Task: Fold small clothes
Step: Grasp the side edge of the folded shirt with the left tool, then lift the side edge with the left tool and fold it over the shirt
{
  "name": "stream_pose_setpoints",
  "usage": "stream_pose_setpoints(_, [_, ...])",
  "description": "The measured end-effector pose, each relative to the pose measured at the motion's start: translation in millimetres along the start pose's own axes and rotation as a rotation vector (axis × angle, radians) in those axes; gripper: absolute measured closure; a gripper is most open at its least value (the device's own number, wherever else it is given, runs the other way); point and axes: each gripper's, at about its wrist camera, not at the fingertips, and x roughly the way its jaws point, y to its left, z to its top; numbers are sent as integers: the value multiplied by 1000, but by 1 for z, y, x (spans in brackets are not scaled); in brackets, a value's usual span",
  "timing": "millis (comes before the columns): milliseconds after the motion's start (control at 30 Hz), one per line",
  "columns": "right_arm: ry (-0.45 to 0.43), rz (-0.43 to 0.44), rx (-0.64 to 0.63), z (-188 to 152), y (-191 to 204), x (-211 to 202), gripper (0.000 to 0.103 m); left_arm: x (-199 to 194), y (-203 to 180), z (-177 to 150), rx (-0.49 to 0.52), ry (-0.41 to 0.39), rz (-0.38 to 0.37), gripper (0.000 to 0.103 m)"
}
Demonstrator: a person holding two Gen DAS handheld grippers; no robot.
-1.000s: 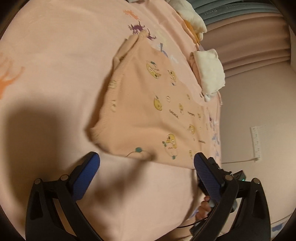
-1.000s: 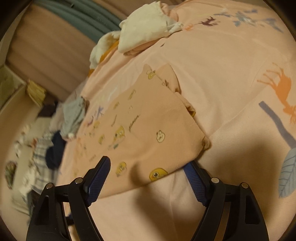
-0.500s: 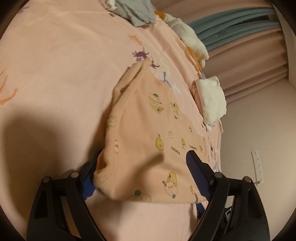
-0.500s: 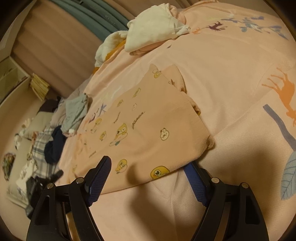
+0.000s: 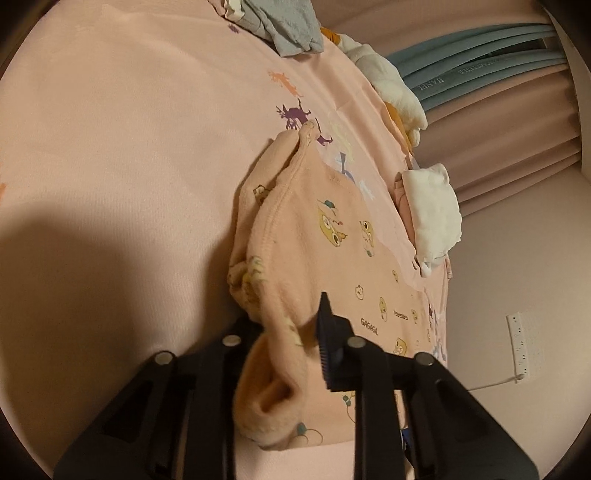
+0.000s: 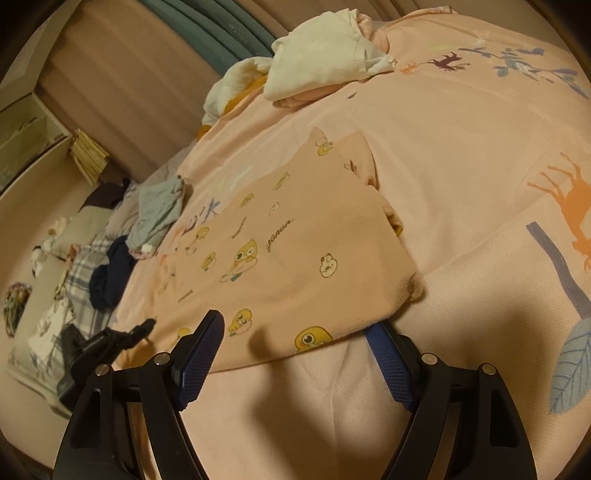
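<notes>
A small peach garment printed with yellow cartoon animals lies flat on the pink bedspread. My left gripper is at its near corner. The jaws are closing, and the cloth is bunched up and pinched between the pads. In the right wrist view the same garment stretches away from my right gripper. That gripper stands open at the near hem. Its left finger sits beside the cloth, and the tip of its right finger is tucked just under the garment's edge.
A folded white garment lies beyond the peach one, and a crumpled grey one lies off to its side. Dark and checked clothes are heaped off the bed's left edge. Curtains and a wall socket are behind.
My left gripper moved forward onto the garment's corner and its jaws came together, bunching and lifting the cloth. The right gripper stayed open at the hem.
</notes>
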Motion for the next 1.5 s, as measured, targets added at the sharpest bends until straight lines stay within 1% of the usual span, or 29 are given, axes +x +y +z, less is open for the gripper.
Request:
stream_pose_setpoints(33, [3, 1, 2, 0, -1, -1, 24, -1, 0, 0, -3, -1, -3, 83])
stream_pose_setpoints(67, [8, 3, -3, 0, -1, -3, 27, -2, -2, -1, 8, -4, 4, 84])
stream_pose_setpoints(100, [12, -5, -14, 0, -1, -5, 35, -3, -5, -2, 33, -9, 21, 84])
stream_pose_setpoints(133, [12, -21, -31, -1, 0, -7, 39, -3, -9, -3, 53, -15, 36, 85])
stream_pose_setpoints(200, [13, -51, -68, -3, -1, -9, 56, -4, -15, -6, 99, -33, 68, 85])
stream_pose_setpoints(233, [13, -63, -78, -4, -2, -10, 61, -5, -18, -7, 116, -44, 77, 86])
stream_pose_setpoints(267, [12, -72, -78, -4, -4, -10, 69, -6, -20, -8, 130, -52, 83, 86])
stream_pose_setpoints(333, [15, -74, -77, -4, -7, -13, 77, -5, -22, -7, 147, -53, 96, 86])
stream_pose_setpoints(367, [20, -71, -81, -4, -6, -14, 87, -5, -22, -7, 148, -55, 98, 86])
stream_pose_setpoints(400, [23, -66, -93, -2, -4, -16, 92, -6, -22, -7, 148, -56, 99, 86])
stream_pose_setpoints(533, [12, -54, -196, 9, 23, -24, 92, -4, -25, -8, 174, -57, 128, 85])
stream_pose_setpoints(567, [14, -33, -213, 13, 30, -24, 92, -3, -27, -9, 185, -60, 136, 85])
stream_pose_setpoints(633, [31, 45, -245, 24, 49, -19, 92, -2, -29, -11, 204, -64, 151, 85])
stream_pose_setpoints(700, [71, 73, -295, 37, 67, -4, 92, -2, -27, -11, 194, -61, 150, 85])
stream_pose_setpoints(733, [85, 63, -318, 42, 74, 5, 92, -3, -27, -10, 185, -61, 144, 85])
stream_pose_setpoints(767, [100, 31, -355, 49, 85, 20, 92, -4, -28, -9, 190, -62, 139, 85])
stream_pose_setpoints(867, [145, -44, -452, 65, 110, 63, 92, -6, -36, -8, 234, -80, 139, 85])
stream_pose_setpoints(900, [170, -53, -476, 69, 116, 80, 92, -5, -37, -8, 240, -82, 144, 85])
stream_pose_setpoints(933, [190, -50, -480, 71, 119, 91, 92, -4, -39, -7, 240, -81, 152, 85])
stream_pose_setpoints(1000, [299, 13, -450, 69, 121, 121, 92, -3, -40, -6, 240, -85, 147, 86])
stream_pose_setpoints(1033, [323, 24, -448, 64, 120, 128, 92, -4, -41, -5, 242, -91, 141, 87])
stream_pose_setpoints(1067, [332, 13, -463, 58, 120, 135, 92, -5, -43, -4, 248, -100, 130, 87])
stream_pose_setpoints(1133, [335, -26, -491, 43, 114, 141, 94, -8, -50, -5, 281, -120, 112, 87])
stream_pose_setpoints(1200, [311, 8, -478, 38, 107, 133, 94, -10, -59, -8, 328, -143, 113, 87])
stream_pose_setpoints(1267, [325, 42, -438, 37, 98, 125, 94, -11, -65, -12, 362, -160, 122, 87])
stream_pose_setpoints(1333, [340, 56, -427, 34, 92, 115, 94, -10, -69, -13, 365, -165, 101, 87])
stream_pose_setpoints(1400, [339, 50, -465, 33, 93, 111, 94, -10, -72, -11, 351, -166, 62, 87])
stream_pose_setpoints(1467, [329, 36, -505, 31, 97, 109, 94, -11, -78, -9, 350, -166, 46, 87])
stream_pose_setpoints(1500, [325, 35, -506, 32, 97, 110, 94, -11, -82, -10, 354, -167, 45, 88])
